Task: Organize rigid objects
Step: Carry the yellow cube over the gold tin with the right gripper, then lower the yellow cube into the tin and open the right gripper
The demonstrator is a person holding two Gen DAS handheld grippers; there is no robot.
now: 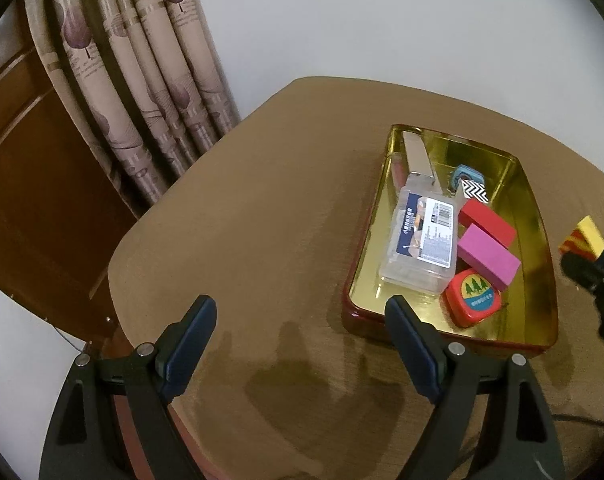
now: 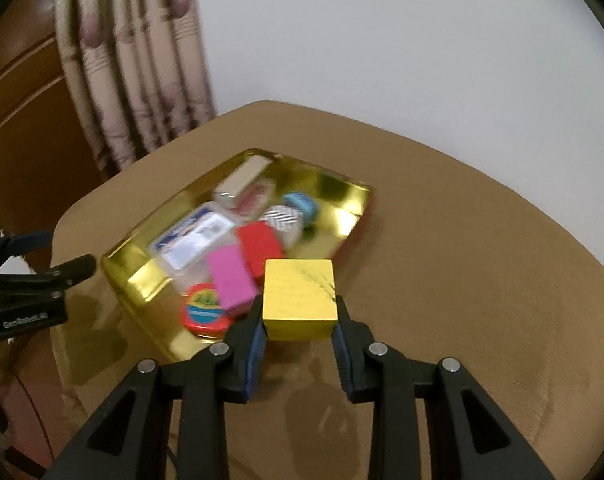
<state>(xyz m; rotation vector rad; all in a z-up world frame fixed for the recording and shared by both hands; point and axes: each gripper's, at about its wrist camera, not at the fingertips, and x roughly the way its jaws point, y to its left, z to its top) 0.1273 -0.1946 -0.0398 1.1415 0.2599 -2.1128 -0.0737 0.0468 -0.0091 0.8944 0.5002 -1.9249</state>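
While clamped: yellow block point(image 2: 300, 300), right hand-held gripper point(image 2: 300, 330).

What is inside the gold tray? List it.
The gold tray holds a clear plastic box, red block, pink block, red tape measure, zigzag-patterned piece and blue item. Whatever lies beneath the box is hidden.

A tan round-cornered table point(image 1: 262, 200) stands before a white wall point(image 1: 381, 20), patterned curtain point(image 1: 142, 80) and brown wooden panelling point(image 1: 30, 160).
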